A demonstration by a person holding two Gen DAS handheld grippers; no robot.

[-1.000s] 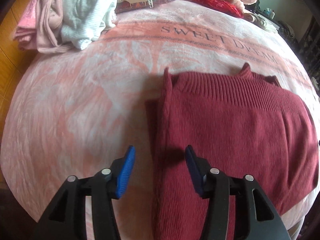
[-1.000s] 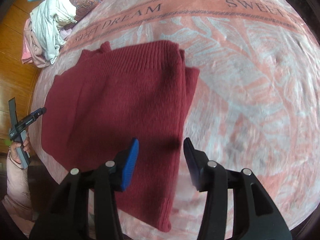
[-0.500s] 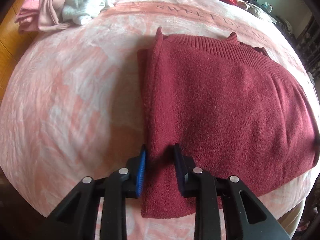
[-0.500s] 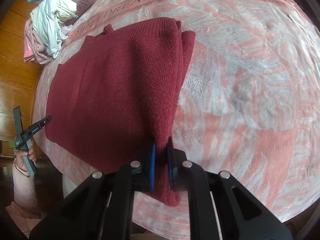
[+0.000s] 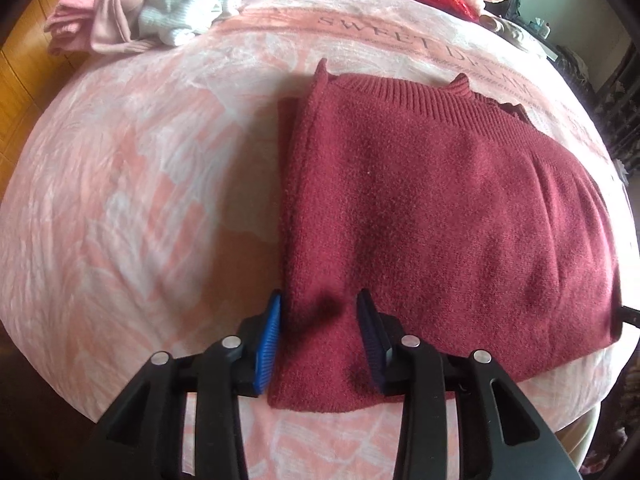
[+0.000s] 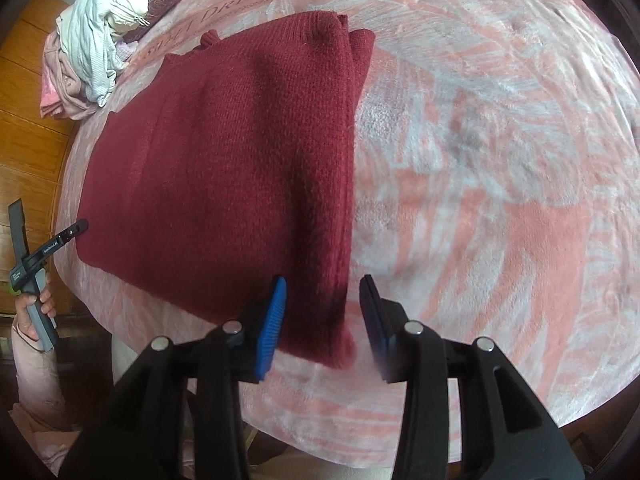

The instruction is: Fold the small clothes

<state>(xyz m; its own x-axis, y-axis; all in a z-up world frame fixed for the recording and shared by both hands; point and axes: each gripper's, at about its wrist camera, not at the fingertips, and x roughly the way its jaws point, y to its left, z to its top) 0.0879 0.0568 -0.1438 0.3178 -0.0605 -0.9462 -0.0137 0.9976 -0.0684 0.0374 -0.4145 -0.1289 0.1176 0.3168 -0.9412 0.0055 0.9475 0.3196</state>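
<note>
The red sweater [image 5: 440, 216] lay folded on the pink blanket [image 5: 140, 200] — one near corner between each gripper's spread jaws. The left gripper [image 5: 318, 340] and right gripper [image 6: 322, 320] had just opened; neither pinched it.

Between the earlier pictures and now, both pairs of tongs closed and then parted again. A second earlier, the left tongs [image 5: 318, 336] stood wide over the near left edge of the folded maroon sweater [image 5: 440, 220]. Half a second earlier they had narrowed, pinching that edge. By now their jaws had just been opening, with the sweater's edge lying loosely between them. The right tongs [image 6: 322, 322] did the same at the sweater's [image 6: 224, 160] near right corner: wide, then nearly shut on the fabric, then reopened, the corner lying between the jaws beside the left blue pad. In both views, the sweater's placement in frame shifted.
</note>
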